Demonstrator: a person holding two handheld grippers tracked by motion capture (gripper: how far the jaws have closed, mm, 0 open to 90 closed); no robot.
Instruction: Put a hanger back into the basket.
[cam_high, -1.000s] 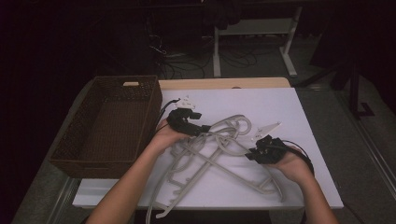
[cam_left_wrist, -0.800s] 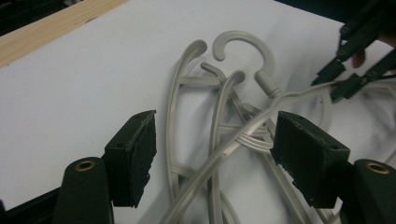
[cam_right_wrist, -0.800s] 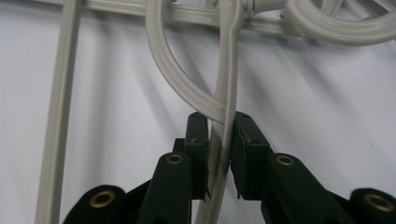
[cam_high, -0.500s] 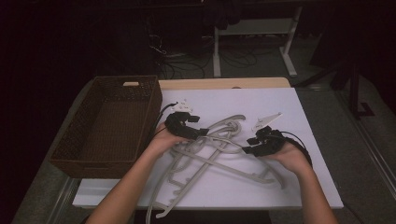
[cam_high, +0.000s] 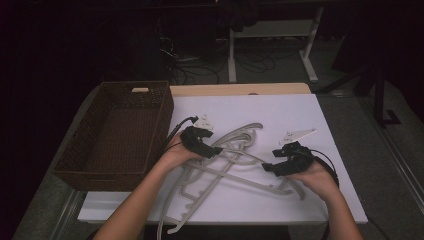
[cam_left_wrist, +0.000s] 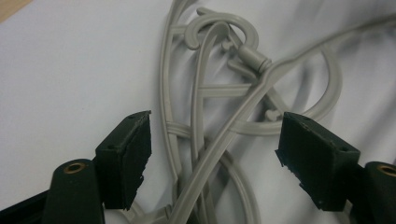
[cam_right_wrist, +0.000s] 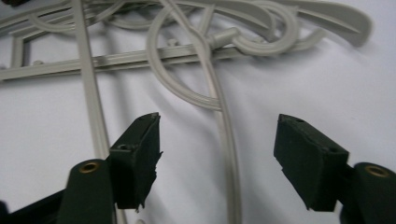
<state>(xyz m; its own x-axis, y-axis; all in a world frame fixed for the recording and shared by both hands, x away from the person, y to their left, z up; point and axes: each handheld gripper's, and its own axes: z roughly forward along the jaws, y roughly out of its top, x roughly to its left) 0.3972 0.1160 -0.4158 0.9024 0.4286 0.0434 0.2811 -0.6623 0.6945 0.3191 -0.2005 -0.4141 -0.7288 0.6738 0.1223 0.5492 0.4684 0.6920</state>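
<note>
Lifting any one piece out of the tangle of grey plastic clothes hangers (cam_high: 235, 165) looks like the risky part: their hooks and crossbars are interlocked in the middle of the white-covered desk (cam_high: 320, 120), so a pull on one arm would likely drag its neighbours along or snag a hook on a bar. The left gripper (cam_high: 218, 150) sits at the pile's left, its jaws standing apart with several thin hanger arms lying between them and no pad pressing on any; closing here could catch two or three strands at once instead of one. The right gripper (cam_high: 267, 167) lies at the pile's right side, jaws likewise apart, one slim hanger arm (cam_right_wrist: 226, 135) running up between them untouched. A grip on so narrow and smooth a bar could slip or let the hanger swing. The dark brown woven basket (cam_high: 125, 125) stands empty just left of the pile, and a long hanger carried over its rim might catch there.

Against the frame a second ago, the right jaws have just been opening from a nearly closed stand, and nothing is clamped between them now. The hanger pile has spread slightly flatter, and the left jaws look much the same.
</note>
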